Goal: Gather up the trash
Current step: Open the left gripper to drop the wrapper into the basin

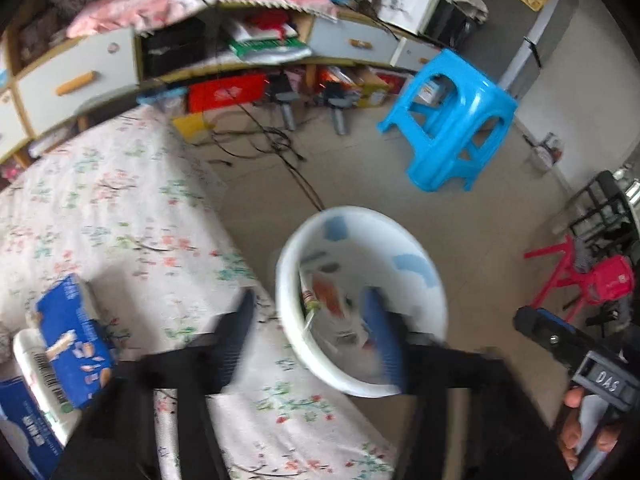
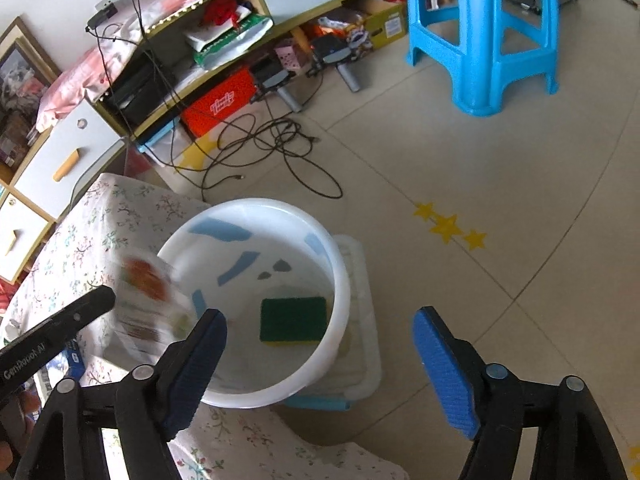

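Observation:
A white bucket (image 1: 436, 312) stands on the floor beside the floral-cloth table (image 1: 120, 208); it also shows in the right wrist view (image 2: 340, 280). A white wrapper with a red print (image 2: 150, 304), blurred by motion, is at the bucket's left rim and shows inside the bucket in the left wrist view (image 1: 328, 296). A green and yellow sponge (image 2: 293, 320) lies on the bucket's bottom. My left gripper (image 1: 312, 336) is open, with one finger over the table edge and one over the bucket. My right gripper (image 2: 320, 364) is open and empty above the bucket's near rim.
A blue snack box (image 1: 74, 340) and a white barcoded packet (image 1: 40, 376) lie on the table's left. A blue stool (image 1: 452, 120) stands on the tiled floor. Black cables (image 2: 272, 148) trail before a cluttered low cabinet (image 2: 80, 148). A clear plastic bin (image 2: 360, 340) sits behind the bucket.

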`<action>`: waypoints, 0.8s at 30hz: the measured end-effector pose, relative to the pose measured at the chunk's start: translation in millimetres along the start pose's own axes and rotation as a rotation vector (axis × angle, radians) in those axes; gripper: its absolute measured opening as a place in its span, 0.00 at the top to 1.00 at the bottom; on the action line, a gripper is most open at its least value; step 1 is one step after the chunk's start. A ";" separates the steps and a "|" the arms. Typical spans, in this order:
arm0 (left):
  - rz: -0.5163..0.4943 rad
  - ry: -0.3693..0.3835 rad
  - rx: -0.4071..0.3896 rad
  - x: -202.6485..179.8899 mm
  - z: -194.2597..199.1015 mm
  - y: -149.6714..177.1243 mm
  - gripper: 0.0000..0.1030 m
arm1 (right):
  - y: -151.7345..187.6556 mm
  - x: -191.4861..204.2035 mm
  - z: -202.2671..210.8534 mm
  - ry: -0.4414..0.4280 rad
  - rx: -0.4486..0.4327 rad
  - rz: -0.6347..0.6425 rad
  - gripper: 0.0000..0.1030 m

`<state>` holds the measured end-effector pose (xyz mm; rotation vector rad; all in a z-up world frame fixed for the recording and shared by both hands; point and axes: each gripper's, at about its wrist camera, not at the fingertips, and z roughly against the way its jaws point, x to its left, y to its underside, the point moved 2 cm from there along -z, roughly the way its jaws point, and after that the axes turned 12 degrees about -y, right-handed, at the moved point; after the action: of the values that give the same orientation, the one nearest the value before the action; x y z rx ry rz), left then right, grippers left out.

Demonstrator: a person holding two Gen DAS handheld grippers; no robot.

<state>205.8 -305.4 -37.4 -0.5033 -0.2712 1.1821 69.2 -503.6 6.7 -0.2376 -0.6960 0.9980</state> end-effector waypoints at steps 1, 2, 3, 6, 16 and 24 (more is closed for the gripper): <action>0.003 -0.015 -0.018 4.0 3.8 1.8 0.30 | -0.2 0.6 0.0 0.000 0.000 0.003 0.20; 0.002 -0.024 -0.023 6.2 5.8 3.2 0.27 | -0.2 1.8 -0.1 0.001 0.000 0.007 0.20; -0.001 -0.037 -0.028 9.6 8.3 5.3 0.22 | -0.3 3.1 -0.5 0.002 0.000 0.010 0.19; -0.004 -0.089 -0.048 22.5 17.6 12.5 0.16 | 0.1 9.3 -3.0 0.002 0.003 0.021 0.19; 0.044 -0.142 -0.081 83.3 62.3 36.2 0.01 | 7.6 49.8 -18.1 -0.011 0.026 0.101 0.18; 0.111 -0.220 -0.057 152.9 93.3 56.6 0.00 | 20.6 92.6 -35.5 -0.022 0.058 0.182 0.18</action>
<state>173.0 -125.4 5.1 -0.4423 -0.4713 1.3434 110.0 -411.0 9.2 -0.2429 -0.6732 1.1942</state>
